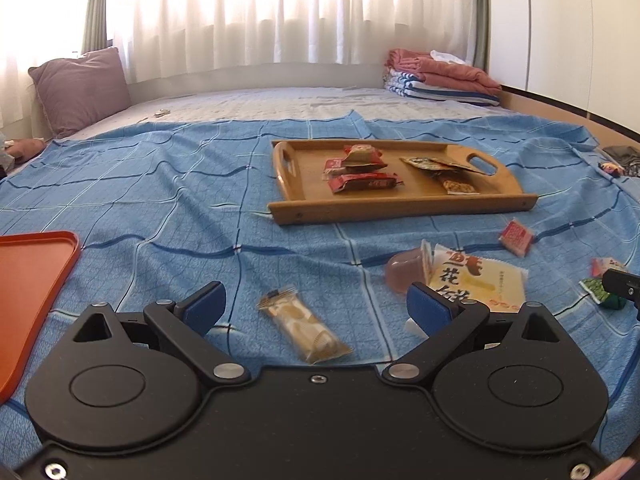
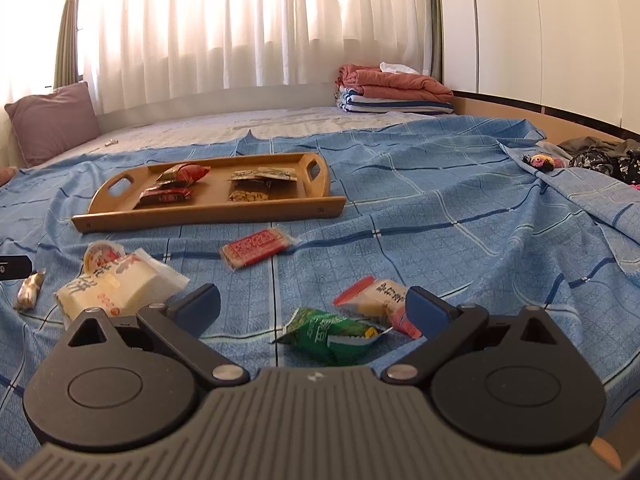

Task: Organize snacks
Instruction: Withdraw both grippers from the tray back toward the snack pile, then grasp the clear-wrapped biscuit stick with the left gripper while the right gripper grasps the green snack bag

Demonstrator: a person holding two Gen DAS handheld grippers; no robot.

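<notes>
Both jaws gape empty: the left gripper (image 1: 316, 308) frames a tan bar (image 1: 304, 330) and the right gripper (image 2: 312, 310) a green packet (image 2: 332, 334) near the bedspread's (image 2: 440, 208) front edge, light, crinkly, slippery wrappers best pinched across the middle.

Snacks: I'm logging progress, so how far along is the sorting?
Partly done: the wooden tray holds red packets and dark packets. Nothing in hand; left tongs and right tongs are open. Left: tan bar, green packet, red wafer.
</notes>
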